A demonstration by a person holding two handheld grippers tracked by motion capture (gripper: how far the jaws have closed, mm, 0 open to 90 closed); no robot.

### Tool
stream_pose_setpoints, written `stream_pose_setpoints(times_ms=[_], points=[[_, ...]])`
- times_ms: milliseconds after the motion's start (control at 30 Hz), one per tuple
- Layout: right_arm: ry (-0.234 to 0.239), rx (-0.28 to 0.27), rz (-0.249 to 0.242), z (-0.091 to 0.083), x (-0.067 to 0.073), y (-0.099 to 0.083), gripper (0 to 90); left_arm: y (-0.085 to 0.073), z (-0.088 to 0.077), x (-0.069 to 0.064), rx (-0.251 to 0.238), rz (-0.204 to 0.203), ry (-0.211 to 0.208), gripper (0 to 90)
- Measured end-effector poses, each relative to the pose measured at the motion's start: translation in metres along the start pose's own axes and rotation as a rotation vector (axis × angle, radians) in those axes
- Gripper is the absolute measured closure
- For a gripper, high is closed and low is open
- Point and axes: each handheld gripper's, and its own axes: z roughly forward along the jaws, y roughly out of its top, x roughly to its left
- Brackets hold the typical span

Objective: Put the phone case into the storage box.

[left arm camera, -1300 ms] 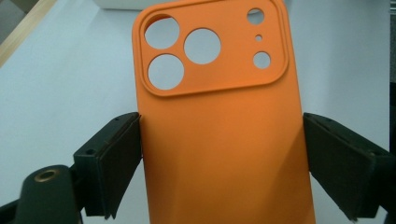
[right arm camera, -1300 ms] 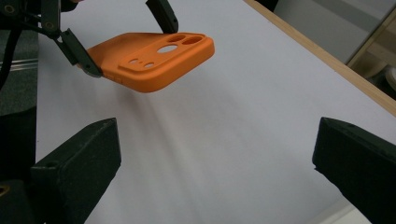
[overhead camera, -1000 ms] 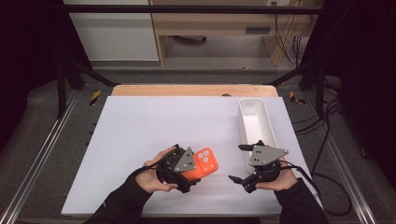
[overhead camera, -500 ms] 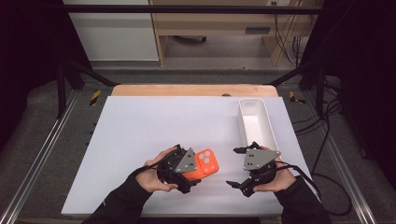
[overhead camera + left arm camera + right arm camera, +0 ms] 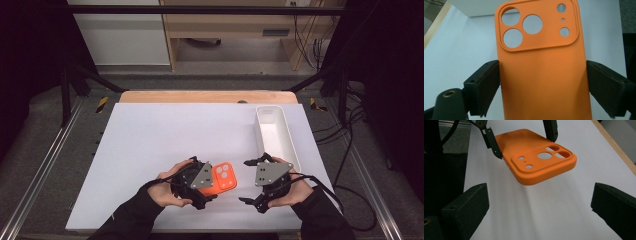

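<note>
Gripping the orange phone case [image 5: 541, 65] by its long edges, the left tool [image 5: 200, 187] holds it raised above the white worktop [image 5: 165, 135], camera end toward the right tool [image 5: 252, 182]. That tool waits spread wide and empty, probably to take the free end.

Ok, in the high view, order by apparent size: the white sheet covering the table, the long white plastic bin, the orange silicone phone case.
1. White sheet, by far the largest.
2. Long white plastic bin.
3. Orange silicone phone case, smallest, though the left gripper partly covers it.
</note>
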Motion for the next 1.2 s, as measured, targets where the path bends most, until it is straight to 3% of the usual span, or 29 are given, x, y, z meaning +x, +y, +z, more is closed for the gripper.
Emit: stream_pose_setpoints(times_ms=[1200], points=[[0.086,-0.026,-0.044,0.019,-0.002,-0.004,2.3,0.016,0.008,-0.015,-0.034,0.082,-0.049,13.7]])
